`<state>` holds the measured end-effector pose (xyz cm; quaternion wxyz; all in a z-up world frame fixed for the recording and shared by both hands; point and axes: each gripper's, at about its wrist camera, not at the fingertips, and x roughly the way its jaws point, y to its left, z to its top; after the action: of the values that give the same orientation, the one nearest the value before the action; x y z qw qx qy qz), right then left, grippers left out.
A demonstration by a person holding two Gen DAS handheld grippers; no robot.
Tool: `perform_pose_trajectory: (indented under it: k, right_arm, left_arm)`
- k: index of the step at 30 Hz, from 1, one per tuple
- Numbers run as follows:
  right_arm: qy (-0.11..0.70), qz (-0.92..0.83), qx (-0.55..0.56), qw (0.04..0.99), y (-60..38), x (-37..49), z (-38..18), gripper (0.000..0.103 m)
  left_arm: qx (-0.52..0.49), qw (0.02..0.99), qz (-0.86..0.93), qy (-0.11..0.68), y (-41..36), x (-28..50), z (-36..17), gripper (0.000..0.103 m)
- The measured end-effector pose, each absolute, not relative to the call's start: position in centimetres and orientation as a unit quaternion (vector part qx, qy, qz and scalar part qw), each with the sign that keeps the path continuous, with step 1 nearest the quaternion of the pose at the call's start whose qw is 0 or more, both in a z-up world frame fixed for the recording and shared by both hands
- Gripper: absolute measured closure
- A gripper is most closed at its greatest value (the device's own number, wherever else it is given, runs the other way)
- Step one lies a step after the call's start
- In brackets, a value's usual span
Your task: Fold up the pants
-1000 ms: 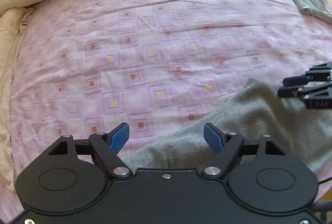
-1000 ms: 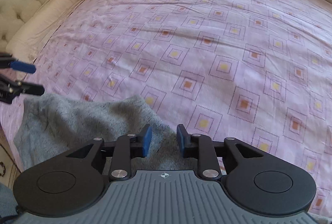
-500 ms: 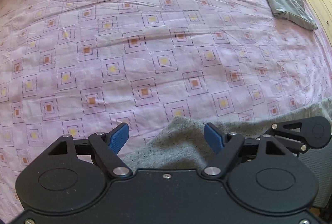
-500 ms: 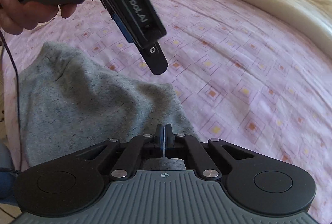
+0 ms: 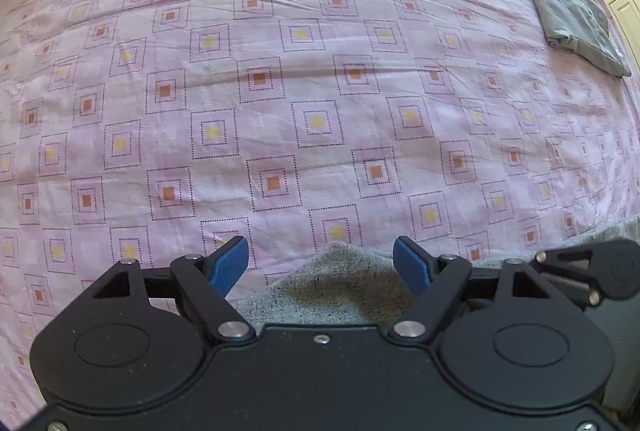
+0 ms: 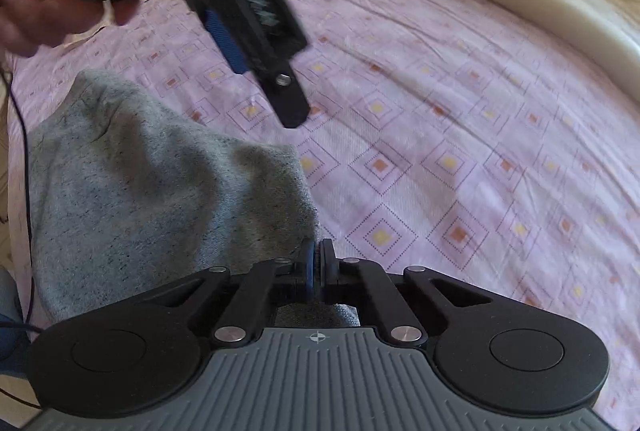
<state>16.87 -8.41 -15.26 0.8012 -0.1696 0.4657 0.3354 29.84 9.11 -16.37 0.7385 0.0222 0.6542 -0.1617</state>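
- Gripping a corner of the grey pants [image 6: 160, 199], the right tongs [image 6: 318, 263] have just been closing and now pinch the fabric's edge at the near side of the bed [image 6: 440, 111].
- Only the right wrist view shows a hand [image 6: 44, 15] holding the left tongs [image 6: 256, 63] above the pants.
- Only the left wrist view shows folded grey cloth [image 5: 568, 11] at the bed's far right corner.
- Left tongs stand released, pads apart over a pants corner.
- Compared with a second ago, the left view shows less pants, and the right tongs sit closer beside it.
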Motion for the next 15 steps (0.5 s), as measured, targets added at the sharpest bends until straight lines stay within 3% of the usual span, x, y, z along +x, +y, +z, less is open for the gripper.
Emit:
perform_pose_trajectory:
  k: [6, 11, 12, 13, 15]
  right_arm:
    - [0.438, 0.353, -0.221, 0.796, -6.8, 11.6, -15.4, 0.100]
    - [0.435, 0.357, -0.205, 0.801, -7.0, 10.2, -15.3, 0.100]
    - [0.433, 0.357, -0.201, 0.803, -7.0, 10.2, -15.2, 0.100]
    - [0.430, 0.355, -0.199, 0.806, -7.1, 10.2, -15.1, 0.100]
    - [0.417, 0.345, -0.208, 0.815, -7.5, 10.1, -14.9, 0.097]
  left_arm:
    - [0.081, 0.728, -0.165, 0.661, 5.5, 28.2, -17.3, 0.022]
    - [0.223, 0.694, -0.129, 0.672, 2.2, 25.8, -20.2, 0.026]
    - [0.247, 0.694, -0.119, 0.666, 1.7, 25.3, -20.8, 0.044]
    - [0.267, 0.695, -0.105, 0.659, 1.5, 25.1, -21.3, 0.069]
    - [0.247, 0.706, -0.079, 0.659, 2.3, 25.7, -22.0, 0.072]
